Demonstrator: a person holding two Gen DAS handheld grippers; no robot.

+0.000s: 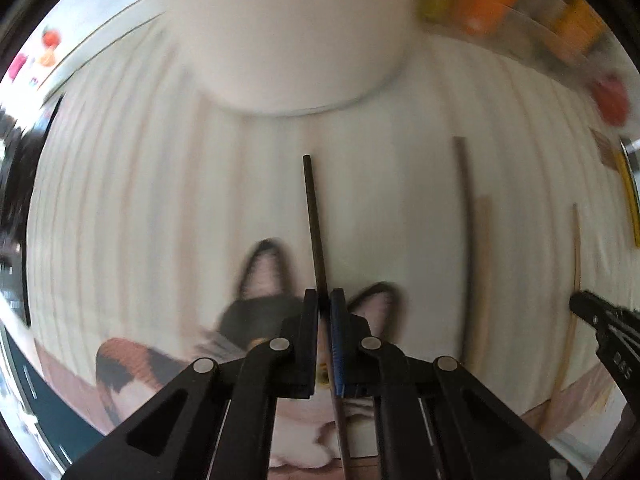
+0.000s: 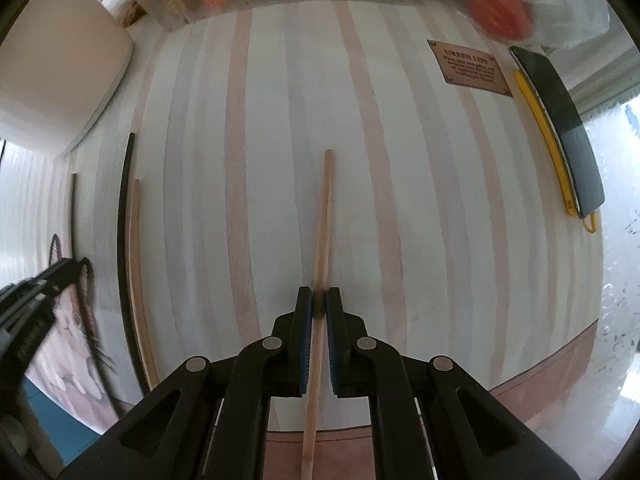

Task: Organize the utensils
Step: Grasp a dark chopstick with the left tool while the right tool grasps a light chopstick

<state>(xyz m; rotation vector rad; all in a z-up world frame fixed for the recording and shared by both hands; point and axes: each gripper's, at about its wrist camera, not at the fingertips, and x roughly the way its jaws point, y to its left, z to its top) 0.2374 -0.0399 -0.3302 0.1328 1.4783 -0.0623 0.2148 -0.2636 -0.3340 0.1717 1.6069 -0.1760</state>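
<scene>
While the striped cloth [image 2: 280, 120] covered the counter and a large white container [image 1: 288, 32] stood at its far side, the work was in the picking-up step, with each hand already holding one stick. The white container, close ahead of the left gripper [image 1: 324, 300], looked like the likely holder for the utensils, though its opening was out of view. A dark phone in a yellow case [image 2: 560, 128] lay at the cloth's right edge, well apart from the action.

The left gripper's fingers were pressed onto a dark chopstick [image 1: 312, 208], which ran forward between them toward the container. The right gripper [image 2: 319, 304] pinched a light wooden chopstick [image 2: 324, 220] the same way, its tip pointing up the cloth. Between the two hands a second dark chopstick [image 2: 124, 216] and a second wooden chopstick [image 2: 136, 264] lay side by side on the cloth, nearly touching.

Judging by this, the next move called for carrying each held stick to its mate or into the container, keeping it level so it would not pivot in the grip.
</scene>
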